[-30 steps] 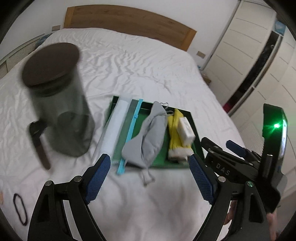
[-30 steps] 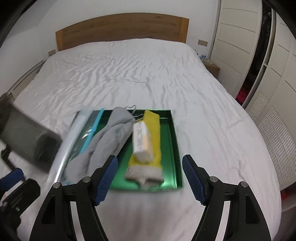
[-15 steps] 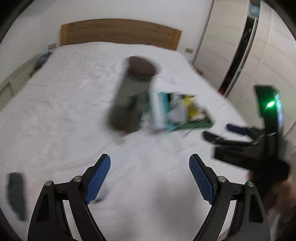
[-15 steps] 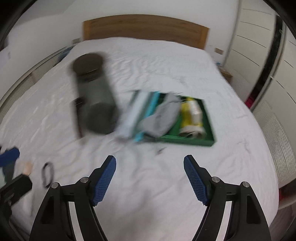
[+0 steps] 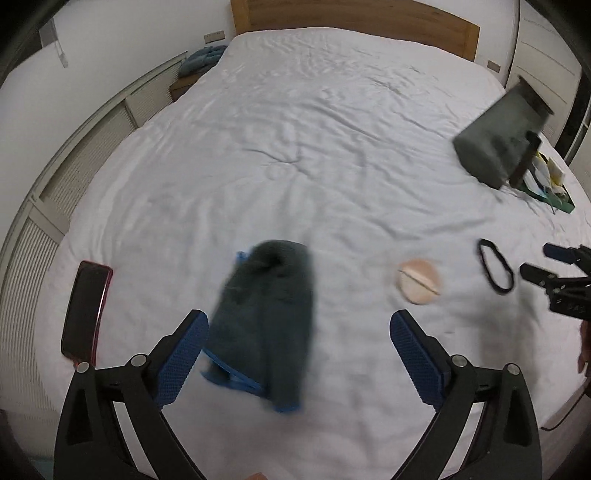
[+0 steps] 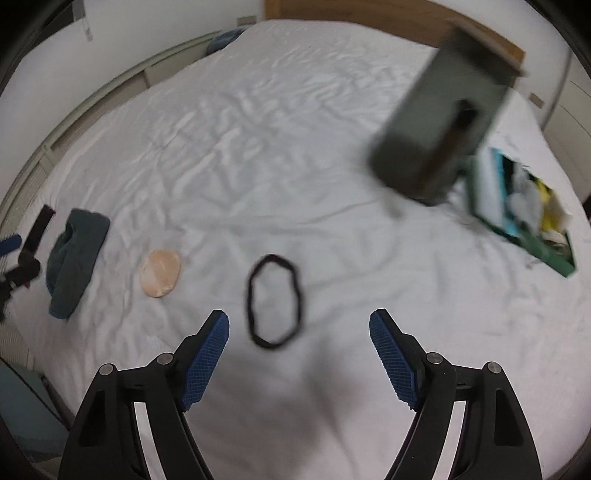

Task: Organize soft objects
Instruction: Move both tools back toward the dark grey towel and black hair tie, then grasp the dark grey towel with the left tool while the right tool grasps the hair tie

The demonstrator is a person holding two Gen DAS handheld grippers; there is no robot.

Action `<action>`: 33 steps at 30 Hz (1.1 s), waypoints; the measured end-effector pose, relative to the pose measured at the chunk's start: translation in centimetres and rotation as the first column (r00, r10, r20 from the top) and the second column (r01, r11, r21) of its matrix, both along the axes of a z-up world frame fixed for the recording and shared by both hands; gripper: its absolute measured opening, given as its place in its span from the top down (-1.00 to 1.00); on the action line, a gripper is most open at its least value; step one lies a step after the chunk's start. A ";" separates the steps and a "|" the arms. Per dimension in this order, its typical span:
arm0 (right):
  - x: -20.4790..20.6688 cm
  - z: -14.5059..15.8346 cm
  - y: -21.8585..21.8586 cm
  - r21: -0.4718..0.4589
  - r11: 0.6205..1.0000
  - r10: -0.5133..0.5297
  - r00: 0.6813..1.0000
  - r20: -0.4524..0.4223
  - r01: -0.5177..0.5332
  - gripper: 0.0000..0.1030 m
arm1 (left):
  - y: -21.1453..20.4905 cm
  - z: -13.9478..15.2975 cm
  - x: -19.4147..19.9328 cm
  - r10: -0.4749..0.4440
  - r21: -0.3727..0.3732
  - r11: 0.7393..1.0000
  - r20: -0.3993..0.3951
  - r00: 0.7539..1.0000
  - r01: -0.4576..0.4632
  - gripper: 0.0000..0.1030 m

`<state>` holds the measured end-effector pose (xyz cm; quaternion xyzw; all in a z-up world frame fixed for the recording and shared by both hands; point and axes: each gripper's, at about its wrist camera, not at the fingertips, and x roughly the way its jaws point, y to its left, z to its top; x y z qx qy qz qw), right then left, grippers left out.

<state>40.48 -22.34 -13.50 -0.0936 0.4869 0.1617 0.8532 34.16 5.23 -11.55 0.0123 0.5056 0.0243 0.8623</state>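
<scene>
A dark grey-green folded cloth with blue trim point(image 5: 266, 325) lies on the white bed just ahead of my open, empty left gripper point(image 5: 295, 354); it also shows at the left of the right wrist view point(image 6: 75, 262). A round peach powder puff point(image 5: 420, 281) point(image 6: 160, 272) lies to its right. A black hair band point(image 6: 275, 301) point(image 5: 495, 266) lies just ahead of my open, empty right gripper point(image 6: 299, 358). A green tray point(image 6: 550, 254) holding grey, yellow and white soft items sits at the far right.
A dark glass jar with a brown lid point(image 6: 443, 122) point(image 5: 498, 136) stands beside the tray. A red-cased phone point(image 5: 85, 306) lies at the bed's left edge. A wooden headboard point(image 5: 354, 14) is at the back.
Both grippers have swung left, away from the tray and jar. The cloth, puff and hair band now lie in front of them. Both stay open.
</scene>
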 end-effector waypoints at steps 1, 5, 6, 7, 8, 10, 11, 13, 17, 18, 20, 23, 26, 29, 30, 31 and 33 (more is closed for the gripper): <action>0.5 -0.6 0.7 -0.012 1.000 0.009 1.000 -0.006 -0.009 -0.54 | 0.9 -0.5 0.4 -0.010 -0.014 1.000 -0.008 1.000 0.010 -0.95; 2.7 -3.3 2.3 -0.052 0.998 0.041 0.999 -0.023 -0.043 -0.54 | 2.6 -2.1 1.6 -0.065 -0.068 0.996 -0.038 0.997 0.062 -0.97; 3.1 -3.8 2.5 -0.061 0.997 0.041 0.999 -0.027 -0.043 -0.54 | 2.6 -2.6 1.8 -0.079 -0.074 0.994 -0.048 0.996 0.075 -0.97; 3.3 -4.3 2.6 -0.066 0.997 0.041 0.999 -0.029 -0.043 -0.54 | 2.6 -3.4 2.2 -0.098 -0.072 0.993 -0.063 0.993 0.094 -0.97; 3.6 -4.7 2.7 -0.073 0.996 0.039 0.999 -0.034 -0.042 -0.54 | 2.8 -4.2 2.4 -0.113 -0.067 0.992 -0.076 0.991 0.108 -0.97; 4.0 -5.6 3.1 -0.085 0.996 0.034 0.999 -0.040 -0.038 -0.54 | 2.9 -5.5 2.9 -0.128 -0.061 0.991 -0.098 0.987 0.123 -0.97; 4.3 -6.0 3.0 -0.088 0.996 0.030 0.998 -0.049 -0.035 -0.54 | 3.0 -6.4 3.2 -0.134 -0.056 0.990 -0.119 0.984 0.128 -0.97; 4.8 -7.1 3.1 -0.093 0.995 0.020 0.998 -0.059 -0.026 -0.54 | 3.3 -8.0 3.8 -0.129 -0.036 0.991 -0.147 0.981 0.125 -0.97; 5.6 -8.3 3.4 -0.095 0.995 0.012 0.998 -0.064 -0.018 -0.53 | 4.2 -10.7 4.6 -0.107 -0.031 0.994 -0.198 0.974 0.103 -0.97; 5.7 -8.4 3.6 -0.094 0.995 0.012 0.998 -0.065 -0.018 -0.51 | 4.3 -11.1 4.7 -0.104 -0.041 0.994 -0.204 0.973 0.098 -0.97; 5.8 -8.6 3.7 -0.093 0.996 0.011 0.998 -0.064 -0.017 -0.50 | 4.3 -11.5 4.6 -0.104 -0.040 0.994 -0.201 0.974 0.098 -0.97; 5.6 -8.4 3.8 -0.109 0.994 0.018 0.999 -0.051 -0.024 -0.13 | 3.9 -11.7 4.3 -0.106 -0.021 0.994 -0.193 0.976 0.104 -0.96; 5.3 -8.2 3.7 -0.112 0.993 0.017 0.999 -0.043 -0.022 0.23 | 3.6 -11.6 3.9 -0.101 -0.015 0.995 -0.184 0.978 0.100 -0.89; 4.9 -8.0 3.4 -0.120 0.993 0.017 0.999 -0.039 -0.022 0.51 | 3.3 -11.6 3.5 -0.098 -0.006 0.995 -0.182 0.979 0.098 -0.79; 4.8 -8.0 3.4 -0.122 0.992 0.019 0.999 -0.037 -0.024 0.59 | 3.2 -11.6 3.4 -0.096 -0.003 0.995 -0.180 0.979 0.097 -0.74; 4.6 -7.9 3.4 -0.126 0.992 0.021 0.999 -0.033 -0.025 0.64 | 3.1 -11.5 3.3 -0.096 -0.003 0.995 -0.177 0.979 0.097 -0.64; 4.2 -7.8 3.5 -0.136 0.990 0.027 0.999 -0.029 -0.031 0.83 | 2.4 -11.3 3.2 -0.095 0.001 0.995 -0.174 0.980 0.097 -0.47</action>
